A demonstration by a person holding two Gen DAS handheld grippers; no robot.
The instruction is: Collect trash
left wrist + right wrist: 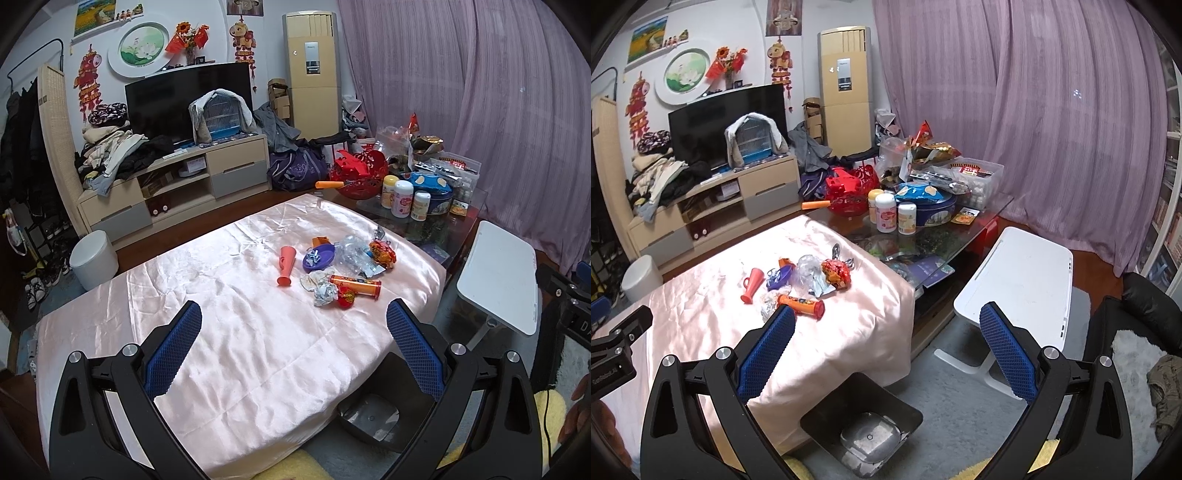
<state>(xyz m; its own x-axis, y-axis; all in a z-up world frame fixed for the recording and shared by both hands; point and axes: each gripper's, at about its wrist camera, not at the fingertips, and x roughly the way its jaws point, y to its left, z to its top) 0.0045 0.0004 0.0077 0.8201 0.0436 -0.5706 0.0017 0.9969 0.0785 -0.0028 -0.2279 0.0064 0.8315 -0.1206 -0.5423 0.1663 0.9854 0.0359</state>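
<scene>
Looking at it, both the left gripper (293, 334) and right gripper (886, 338) hang spread wide with nothing between the fingers, held back near the table's (221, 362) near edge, I'd guess to line up a first grab. The trash, meaning crumpled wrappers (320, 286), a clear plastic bag (351, 253), an orange tube (356, 285) and a red cone (285, 266), sits bunched toward the far right corner. A black bin (862, 424) waits on the floor below the near right corner, probably so drops are short.

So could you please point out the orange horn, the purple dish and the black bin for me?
orange horn (285, 265): left wrist view, middle of its cone.
purple dish (321, 258): left wrist view, its near rim.
black bin (827, 410): right wrist view, its left wall.
</scene>
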